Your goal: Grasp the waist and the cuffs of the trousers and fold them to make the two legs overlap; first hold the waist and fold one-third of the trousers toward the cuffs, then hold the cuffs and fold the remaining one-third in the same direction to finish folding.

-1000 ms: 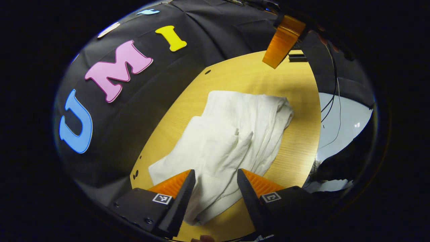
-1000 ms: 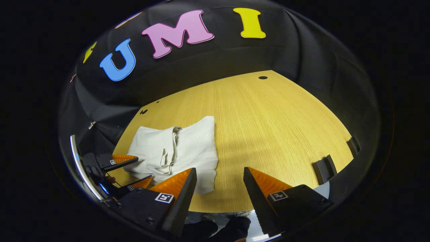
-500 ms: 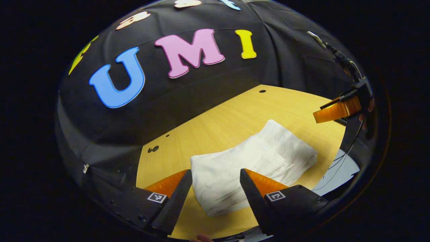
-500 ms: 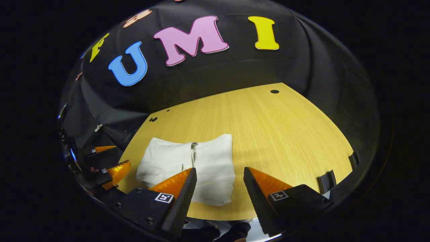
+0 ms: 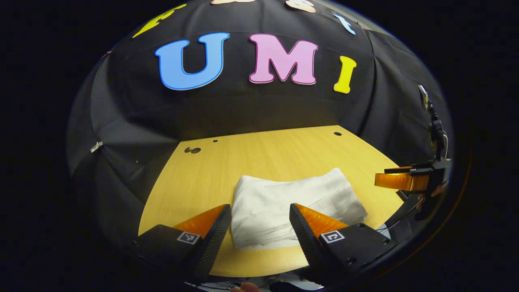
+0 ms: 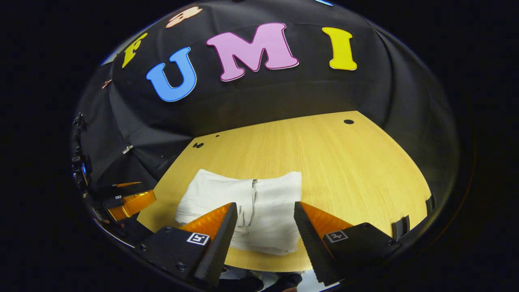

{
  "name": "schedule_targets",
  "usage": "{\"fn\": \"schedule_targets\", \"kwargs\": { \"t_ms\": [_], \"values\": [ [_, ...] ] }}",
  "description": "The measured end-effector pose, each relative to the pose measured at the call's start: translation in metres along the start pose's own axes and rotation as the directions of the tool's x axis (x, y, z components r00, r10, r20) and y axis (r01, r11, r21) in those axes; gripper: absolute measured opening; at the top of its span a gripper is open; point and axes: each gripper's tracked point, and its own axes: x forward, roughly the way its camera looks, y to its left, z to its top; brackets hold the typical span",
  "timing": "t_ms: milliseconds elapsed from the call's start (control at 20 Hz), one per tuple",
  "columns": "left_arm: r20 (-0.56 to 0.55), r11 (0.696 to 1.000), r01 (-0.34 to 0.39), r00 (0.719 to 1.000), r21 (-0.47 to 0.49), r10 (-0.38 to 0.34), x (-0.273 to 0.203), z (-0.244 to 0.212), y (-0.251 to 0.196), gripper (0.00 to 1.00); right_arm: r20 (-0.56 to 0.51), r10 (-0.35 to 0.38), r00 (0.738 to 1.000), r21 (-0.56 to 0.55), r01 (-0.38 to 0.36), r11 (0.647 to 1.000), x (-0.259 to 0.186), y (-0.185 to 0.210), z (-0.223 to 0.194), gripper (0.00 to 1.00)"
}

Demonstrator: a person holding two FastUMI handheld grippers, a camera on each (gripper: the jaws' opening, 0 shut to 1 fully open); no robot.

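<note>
Where the black cloth wall (image 5: pixel 134 121) ends, the wooden table (image 5: pixel 284 150) fills the middle of both views, with small dark holes (image 5: pixel 192 150) near its far edge. The white trousers (image 5: pixel 292 207) lie folded in a compact bundle low in the centre of each view, on the table's near part (image 6: pixel 259 207). The left gripper (image 5: pixel 259 221) hangs above them, fingers spread and holding nothing. The right gripper (image 6: pixel 265 221) is likewise spread and empty, and also shows at the right edge of the left gripper view (image 5: pixel 401 180).
</note>
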Motion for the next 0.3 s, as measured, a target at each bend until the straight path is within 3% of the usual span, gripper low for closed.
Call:
{"fn": "schedule_targets", "kwargs": {
  "t_ms": [300],
  "values": [
    [-0.021,0.999,-0.039,0.999,-0.016,0.039,-0.007,-0.003,-0.003,0.92,-0.077,0.109,0.991,-0.077,-0.115,0.990,0.012,0.024,-0.005,0.88]
  ]
}}
